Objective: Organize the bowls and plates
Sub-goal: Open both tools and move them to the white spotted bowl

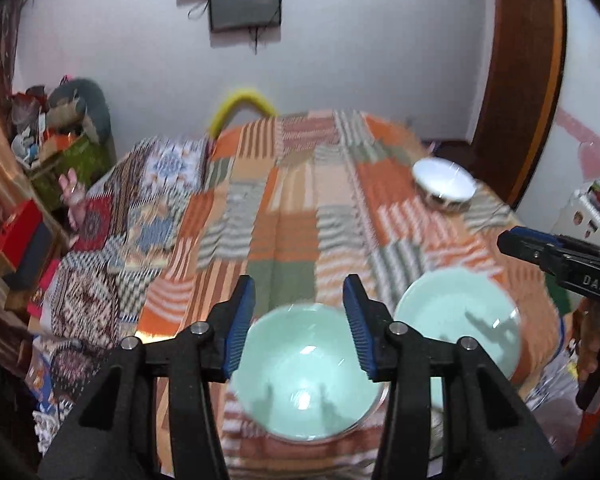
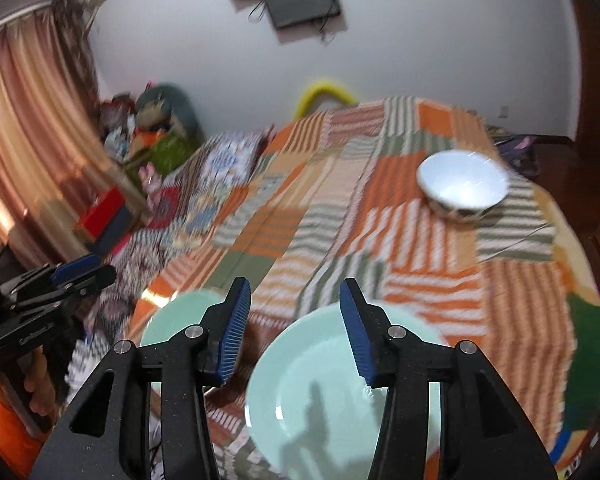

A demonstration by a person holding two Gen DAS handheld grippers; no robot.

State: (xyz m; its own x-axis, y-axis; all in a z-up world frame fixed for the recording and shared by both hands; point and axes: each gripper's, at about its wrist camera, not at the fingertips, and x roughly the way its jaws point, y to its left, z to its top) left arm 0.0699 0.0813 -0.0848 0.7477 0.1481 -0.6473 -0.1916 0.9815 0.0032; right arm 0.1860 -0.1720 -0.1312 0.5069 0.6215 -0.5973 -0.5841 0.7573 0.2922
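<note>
A table under a patchwork cloth [image 1: 284,216] of orange, green and striped squares carries three pieces of crockery. The left gripper [image 1: 299,300] hangs above a mint-green bowl [image 1: 306,376] at the near edge, its blue-padded jaws spread wide with nothing between them; the bowl sits directly below the gap. Just to the right of that bowl, close beside it, lies a mint-green plate [image 1: 460,316], and the right gripper [image 2: 295,304] hovers over this plate [image 2: 332,380], likewise parted and holding nothing. In the right wrist view the bowl [image 2: 176,316] shows only as a pale green arc behind the left finger, with the other tool's fingers [image 2: 80,272] visible at the far left of the picture. Well apart from the green pair, toward the far right side of the table, stands a white bowl [image 2: 462,184] with a dark patterned outside, upright and alone on an orange patch (both views are smeared by motion blur, so finer detail is lost). A second, busier patterned cloth [image 1: 112,248] drapes off the table's left side.
</note>
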